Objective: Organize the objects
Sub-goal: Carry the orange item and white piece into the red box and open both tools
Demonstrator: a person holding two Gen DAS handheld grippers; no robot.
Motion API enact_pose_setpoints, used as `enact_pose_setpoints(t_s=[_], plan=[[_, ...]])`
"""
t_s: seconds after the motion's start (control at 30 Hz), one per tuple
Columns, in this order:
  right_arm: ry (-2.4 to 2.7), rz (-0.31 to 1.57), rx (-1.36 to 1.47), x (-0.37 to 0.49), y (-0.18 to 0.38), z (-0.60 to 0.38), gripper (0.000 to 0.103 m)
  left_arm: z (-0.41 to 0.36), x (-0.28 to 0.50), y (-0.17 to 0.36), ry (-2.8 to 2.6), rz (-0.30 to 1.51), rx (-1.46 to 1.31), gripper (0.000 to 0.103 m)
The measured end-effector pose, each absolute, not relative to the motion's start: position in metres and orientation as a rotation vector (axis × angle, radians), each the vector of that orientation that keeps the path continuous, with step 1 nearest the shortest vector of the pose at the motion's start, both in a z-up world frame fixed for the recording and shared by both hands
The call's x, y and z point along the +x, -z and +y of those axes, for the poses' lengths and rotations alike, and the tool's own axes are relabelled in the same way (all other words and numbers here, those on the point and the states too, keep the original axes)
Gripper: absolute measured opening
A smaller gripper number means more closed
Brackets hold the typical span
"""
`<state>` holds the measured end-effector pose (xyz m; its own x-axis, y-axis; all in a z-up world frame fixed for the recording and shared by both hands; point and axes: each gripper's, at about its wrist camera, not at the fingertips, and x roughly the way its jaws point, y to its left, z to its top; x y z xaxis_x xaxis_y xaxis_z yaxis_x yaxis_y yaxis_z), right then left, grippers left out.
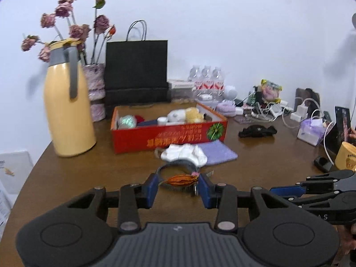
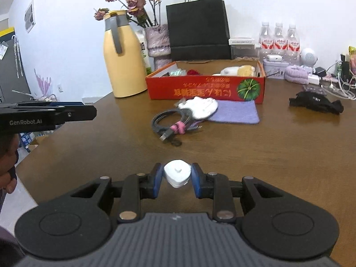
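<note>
My left gripper (image 1: 179, 182) is shut on a small orange, pod-shaped object (image 1: 180, 179) with a pink tip, held above the brown table (image 1: 89, 173). In the right wrist view my right gripper (image 2: 175, 178) is shut on a small white rounded plug-like piece (image 2: 178, 173). An open red cardboard box (image 1: 155, 138) (image 2: 200, 89) stands ahead of both, with a plush toy (image 1: 184, 114) and other small items in it. In front of the box lie a white cloth piece (image 2: 201, 108), a purple cloth (image 2: 235, 112) and a coiled black cable (image 2: 169, 122) with a pink tie.
A yellow thermos jug (image 1: 66, 111) stands left of the box, with a vase of dried roses (image 1: 95, 89) and a black paper bag (image 1: 135, 71) behind. Water bottles (image 2: 279, 42), chargers and cables crowd the back right. A black cloth item (image 2: 316, 104) lies right. The table's edge curves left.
</note>
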<state>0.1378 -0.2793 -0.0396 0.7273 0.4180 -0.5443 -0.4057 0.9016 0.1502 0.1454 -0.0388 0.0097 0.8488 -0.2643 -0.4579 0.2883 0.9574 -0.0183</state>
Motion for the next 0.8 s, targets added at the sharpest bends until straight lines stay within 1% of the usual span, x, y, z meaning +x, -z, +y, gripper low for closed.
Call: enact_pose_setpoints(t_s=[0.17, 0.37, 0.47, 0.63, 0.67, 0.7, 0.73, 0.8], plan=[[-0.462, 0.55, -0.027, 0.2, 0.021, -0.285, 0.028, -0.042, 0.221, -0.029, 0.34, 0.461, 0.096, 0.038], [-0.449, 0.506, -0.072, 0.326, -0.005, -0.287, 0.028, -0.069, 0.355, -0.029, 0.362, 0.523, 0.137, 0.038], [-0.408, 0.521, -0.134, 0.394, -0.005, -0.277, 0.028, -0.084, 0.427, -0.014, 0.342, 0.56, 0.134, 0.038], [-0.399, 0.63, -0.119, 0.492, 0.023, -0.267, 0.029, -0.099, 0.527, 0.019, 0.319, 0.716, 0.065, 0.039], [-0.414, 0.659, -0.101, 0.505, 0.03, -0.267, 0.03, -0.101, 0.541, 0.024, 0.313, 0.733, 0.046, 0.039], [-0.428, 0.696, -0.083, 0.518, 0.038, -0.266, 0.036, -0.103, 0.553, 0.029, 0.304, 0.741, 0.023, 0.041], [-0.417, 0.704, -0.067, 0.526, 0.043, -0.266, 0.037, -0.105, 0.563, 0.034, 0.285, 0.75, 0.02, 0.046], [-0.387, 0.673, -0.04, 0.529, 0.049, -0.271, 0.044, -0.104, 0.576, 0.037, 0.275, 0.798, -0.002, 0.048]])
